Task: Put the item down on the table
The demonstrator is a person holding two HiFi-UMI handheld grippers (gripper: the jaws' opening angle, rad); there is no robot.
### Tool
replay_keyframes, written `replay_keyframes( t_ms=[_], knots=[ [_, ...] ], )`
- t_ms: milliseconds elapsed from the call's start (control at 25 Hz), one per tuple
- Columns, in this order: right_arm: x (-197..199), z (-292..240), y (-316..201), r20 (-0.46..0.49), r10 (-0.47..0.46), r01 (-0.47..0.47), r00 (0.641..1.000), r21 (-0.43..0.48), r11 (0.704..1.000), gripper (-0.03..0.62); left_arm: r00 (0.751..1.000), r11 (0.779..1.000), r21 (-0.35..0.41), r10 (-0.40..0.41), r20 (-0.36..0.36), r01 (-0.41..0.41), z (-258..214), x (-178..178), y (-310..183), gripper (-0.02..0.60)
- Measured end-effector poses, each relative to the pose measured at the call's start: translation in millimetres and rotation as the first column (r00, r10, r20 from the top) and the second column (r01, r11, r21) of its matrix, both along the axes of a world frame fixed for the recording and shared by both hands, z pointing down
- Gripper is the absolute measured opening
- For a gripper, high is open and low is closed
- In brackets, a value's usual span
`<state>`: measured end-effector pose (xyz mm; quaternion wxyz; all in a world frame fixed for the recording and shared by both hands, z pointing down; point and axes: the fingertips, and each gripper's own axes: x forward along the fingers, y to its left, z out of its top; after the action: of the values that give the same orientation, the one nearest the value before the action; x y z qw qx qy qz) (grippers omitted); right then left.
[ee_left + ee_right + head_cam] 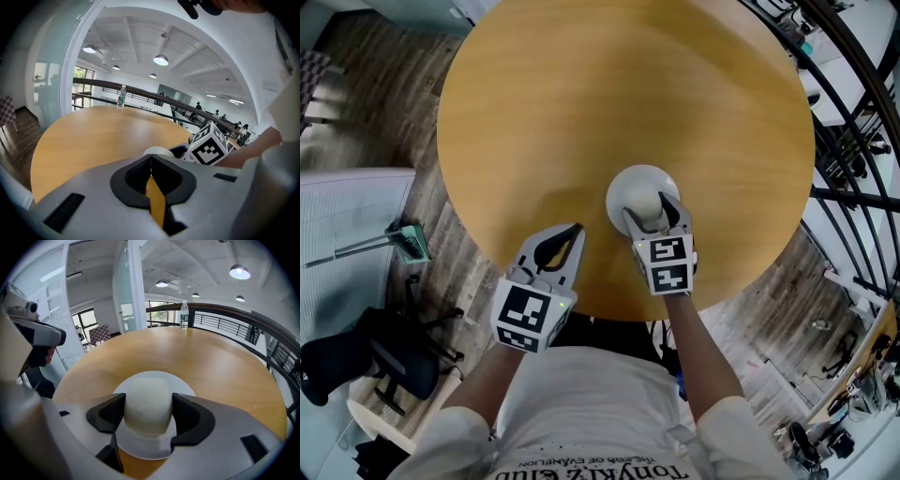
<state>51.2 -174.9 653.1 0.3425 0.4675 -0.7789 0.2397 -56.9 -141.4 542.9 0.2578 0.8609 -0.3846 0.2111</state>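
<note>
We hold a bun-shaped item (146, 405) over a white plate (155, 376).
Our right gripper (147, 411) is clamped on both sides of the cream item, above the plate's middle, at the near right of the round wooden table (581, 94). Our left gripper (575, 229) hangs over the table's near edge, just left of it, jaws pressed together on nothing.
</note>
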Motion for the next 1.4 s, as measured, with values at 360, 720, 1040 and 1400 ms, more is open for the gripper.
replay_keyframes(
  t_ms=[360, 720, 1040, 1400],
  knots=[
    [-3.4, 5.8, -2.1, -0.023, -0.021, 0.021, 1.0, -0.024, 0.999, 0.313, 1.0, 1.0, -0.006, -0.001, -0.002, 0.001, 0.1, -1.3, 1.2, 0.023],
    [-1.0, 13.4, -1.8, -0.02, -0.021, 0.019, 1.0, -0.06, 0.998, 0.313, 1.0, 1.0, -0.004, -0.005, 0.0, 0.005, 0.5, -1.8, 0.7, 0.023],
    [-0.7, 11.2, -1.5, -0.025, -0.024, 0.022, 0.999, -0.069, 0.997, 0.313, 1.0, 1.0, 0.001, -0.013, -0.004, 0.013, -4.3, -0.4, 2.3, 0.023],
    [-0.6, 9.4, 0.3, -0.011, -0.033, 0.032, 0.999, -0.053, 0.998, 0.313, 1.0, 1.0, 0.003, -0.018, 0.002, 0.018, -5.8, -0.3, 5.3, 0.023]
  ],
)
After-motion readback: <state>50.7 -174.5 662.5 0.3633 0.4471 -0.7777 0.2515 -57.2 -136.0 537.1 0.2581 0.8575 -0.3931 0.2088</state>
